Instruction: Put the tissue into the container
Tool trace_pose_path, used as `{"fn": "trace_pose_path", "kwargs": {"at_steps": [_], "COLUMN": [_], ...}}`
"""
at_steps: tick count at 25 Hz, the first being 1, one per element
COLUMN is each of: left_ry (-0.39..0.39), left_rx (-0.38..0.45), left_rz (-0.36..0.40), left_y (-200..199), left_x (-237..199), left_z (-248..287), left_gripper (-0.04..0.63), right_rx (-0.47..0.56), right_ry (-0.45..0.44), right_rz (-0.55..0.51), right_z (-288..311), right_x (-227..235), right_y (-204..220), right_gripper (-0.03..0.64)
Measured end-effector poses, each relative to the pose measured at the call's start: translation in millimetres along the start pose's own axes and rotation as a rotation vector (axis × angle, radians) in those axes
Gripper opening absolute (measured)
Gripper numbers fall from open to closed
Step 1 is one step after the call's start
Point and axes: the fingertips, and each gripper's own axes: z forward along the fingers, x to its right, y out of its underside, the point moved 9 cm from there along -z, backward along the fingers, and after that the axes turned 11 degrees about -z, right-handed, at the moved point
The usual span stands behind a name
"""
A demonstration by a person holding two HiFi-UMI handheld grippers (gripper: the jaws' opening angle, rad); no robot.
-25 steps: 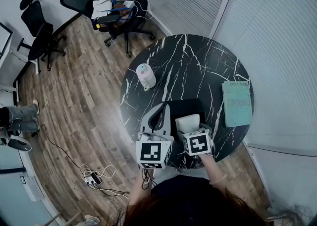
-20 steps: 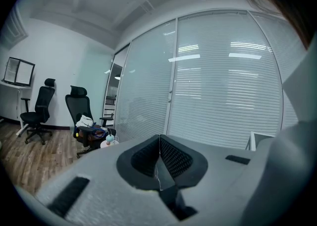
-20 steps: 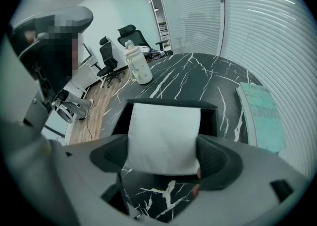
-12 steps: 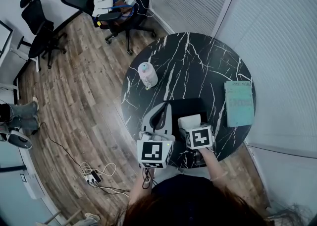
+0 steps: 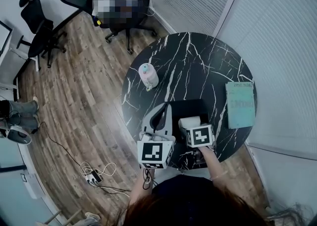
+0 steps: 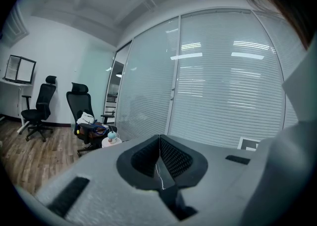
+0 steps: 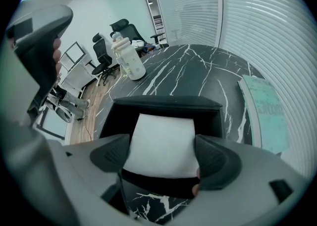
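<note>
Tissue (image 7: 161, 143), a white, squarish folded pack, is held across its width between the jaws of the right gripper (image 7: 163, 159), one pad pressed against each side edge. It is seen low within the black container (image 7: 166, 102), with the container's far wall behind it and its near rim crossing just in front. The pack is judged to be light, soft and easily crushed. A gentle hold on the two opposite side edges is therefore thought best, since a hard squeeze would buckle it and a loose one might let the smooth surface slip. The left gripper (image 6: 159, 156) is kept just to the left of the container, tilted upward toward the blinds, with its jaws closed together and nothing between them. Beyond the container, on the marbled black table (image 5: 198, 66), a pale bottle (image 5: 146, 75) stands to the far left. A green booklet (image 5: 239, 103) lies well apart to the right, at the table's edge. Whether the tissue already rests on the container's floor cannot be told, because its underside and the inside of the container are covered by the pack itself and by the near rim. In the head view the container's near part and most of the tissue are masked by the two marker cubes. The print on the booklet is too small to be read. The office chairs (image 5: 44, 27) beyond the table are partly cut off at the frame's edge.
</note>
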Motion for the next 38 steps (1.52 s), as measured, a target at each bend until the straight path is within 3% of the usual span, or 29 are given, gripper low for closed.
{"fn": "trace_pose_path", "kwargs": {"at_steps": [9,19,38], "left_ry": [-0.006,-0.009,0.043], "left_rx": [-0.005,0.01,0.06], "left_rz": [-0.007,0.007,0.049], "left_y": [-1,-5,-16], "left_x": [-4,-3,17], "left_z": [1,-12,-74], "left_gripper": [0.029,0.029,0.029], "right_rx": [0.01,0.056,0.264], "right_ry": [-0.026,-0.09,-0.018], "right_rz": [-0.034,-0.002,-0.017], "right_z": [3,-5,-60], "right_x": [-8,-17,-46], "right_y": [-5,-4,21], "right_gripper": [0.417,0.417,0.417]}}
